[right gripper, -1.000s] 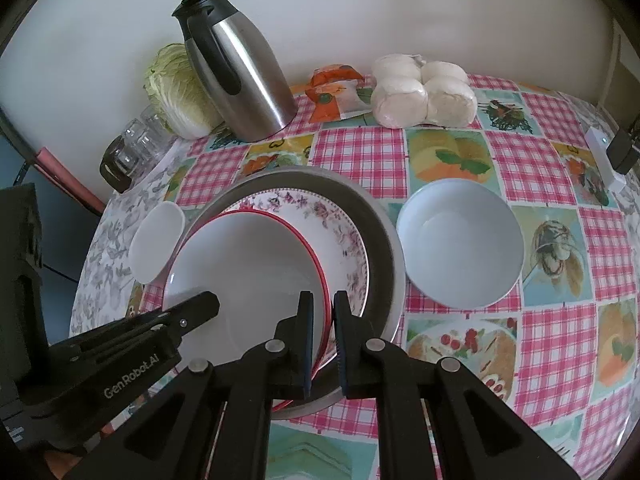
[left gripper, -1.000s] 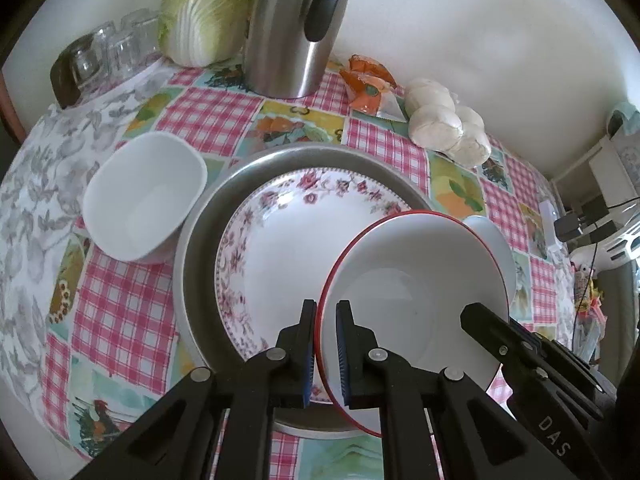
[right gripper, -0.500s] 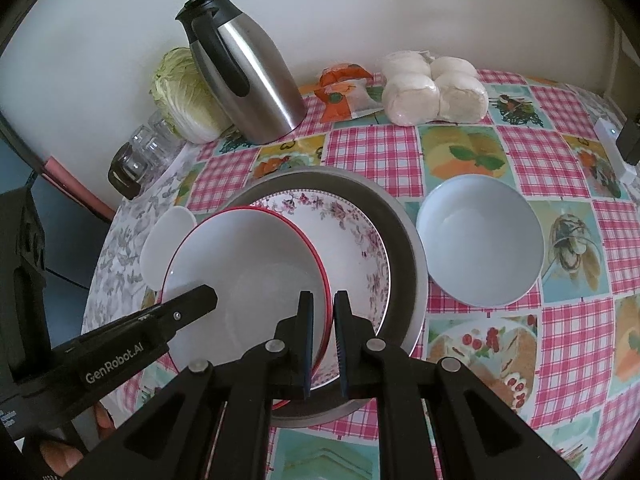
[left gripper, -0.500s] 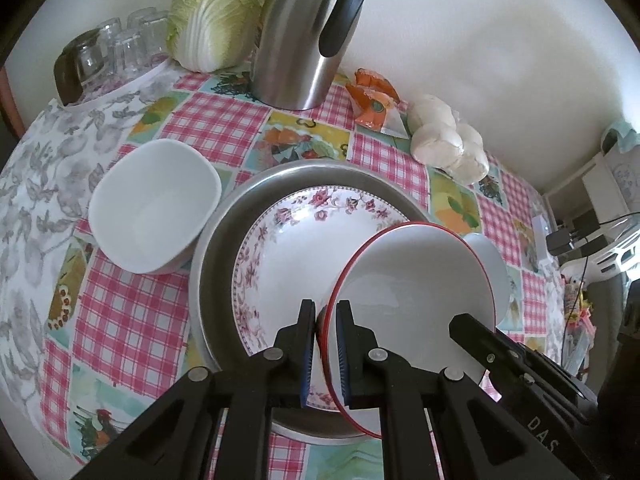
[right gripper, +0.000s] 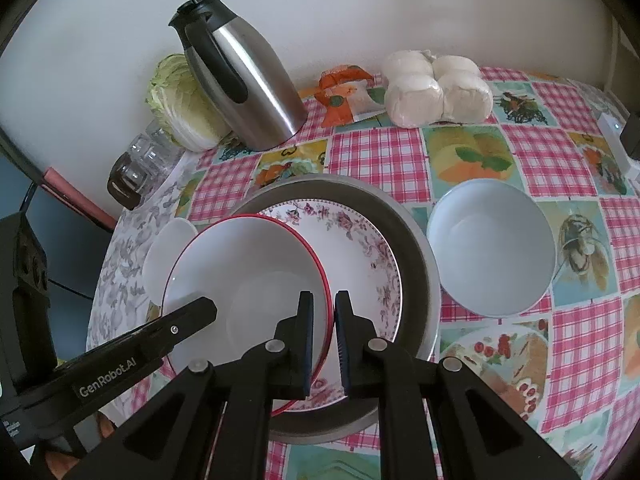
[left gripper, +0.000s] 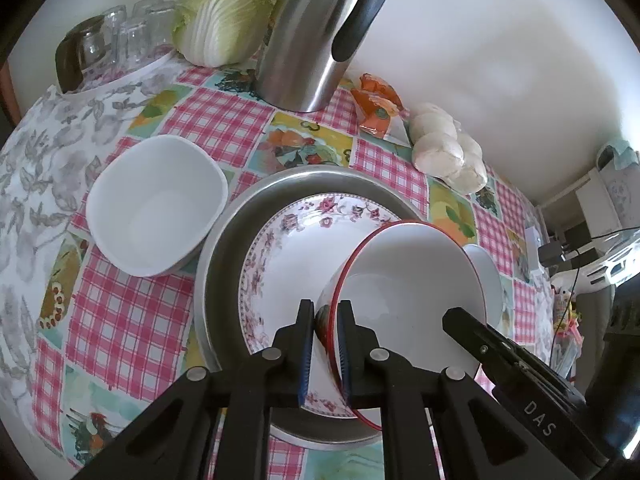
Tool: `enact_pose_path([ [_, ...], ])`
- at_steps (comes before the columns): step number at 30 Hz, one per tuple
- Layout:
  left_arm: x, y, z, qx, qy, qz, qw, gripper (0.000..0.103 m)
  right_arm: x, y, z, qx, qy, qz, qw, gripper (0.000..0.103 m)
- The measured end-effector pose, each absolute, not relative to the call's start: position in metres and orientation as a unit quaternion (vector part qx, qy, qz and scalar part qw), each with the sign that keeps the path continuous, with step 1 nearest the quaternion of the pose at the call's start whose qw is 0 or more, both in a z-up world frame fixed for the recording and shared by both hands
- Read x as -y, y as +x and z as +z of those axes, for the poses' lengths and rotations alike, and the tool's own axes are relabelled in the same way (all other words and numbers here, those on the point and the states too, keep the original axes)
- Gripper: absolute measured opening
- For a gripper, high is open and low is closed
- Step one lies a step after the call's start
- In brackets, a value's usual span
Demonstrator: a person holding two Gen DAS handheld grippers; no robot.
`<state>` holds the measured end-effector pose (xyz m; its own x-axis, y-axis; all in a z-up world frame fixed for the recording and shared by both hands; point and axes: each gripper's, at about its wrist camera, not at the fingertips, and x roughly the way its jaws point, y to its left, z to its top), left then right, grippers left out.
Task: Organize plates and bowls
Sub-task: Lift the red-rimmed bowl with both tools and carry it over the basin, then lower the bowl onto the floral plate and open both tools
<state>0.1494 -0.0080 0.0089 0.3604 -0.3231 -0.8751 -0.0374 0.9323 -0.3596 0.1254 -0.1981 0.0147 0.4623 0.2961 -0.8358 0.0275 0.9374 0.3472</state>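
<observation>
Both grippers hold a white bowl with a red rim [left gripper: 408,280] by opposite sides of its rim, tilted over a floral plate [left gripper: 288,248]. The plate lies in a round metal tray [left gripper: 224,248]. My left gripper [left gripper: 325,312] is shut on the bowl's near rim, and my right gripper [right gripper: 324,304] is shut on the rim of the same bowl [right gripper: 248,272]. A finger of the right gripper [left gripper: 472,332] shows at the bowl's far side. A finger of the left one [right gripper: 192,316] shows in the right wrist view.
A square white bowl [left gripper: 156,204] sits left of the tray, and a round white bowl [right gripper: 492,248] sits right of it. At the back stand a steel jug [right gripper: 248,92], a cabbage [left gripper: 228,12], glasses [left gripper: 120,32], an orange packet [right gripper: 344,92] and wrapped buns [right gripper: 436,88].
The red-rimmed bowl is tilted more steeply and stands a little higher over the floral plate. Both grippers keep their hold on its rim.
</observation>
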Motion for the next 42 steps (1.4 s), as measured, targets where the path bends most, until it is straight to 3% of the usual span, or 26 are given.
enact_pose_path([
  [42, 0.002, 0.170, -0.020, -0.570, -0.186, -0.088, 0.796, 0.017, 0.195, 0.144, -0.009, -0.522, 0.164, 0.070, 0.834, 0.013],
])
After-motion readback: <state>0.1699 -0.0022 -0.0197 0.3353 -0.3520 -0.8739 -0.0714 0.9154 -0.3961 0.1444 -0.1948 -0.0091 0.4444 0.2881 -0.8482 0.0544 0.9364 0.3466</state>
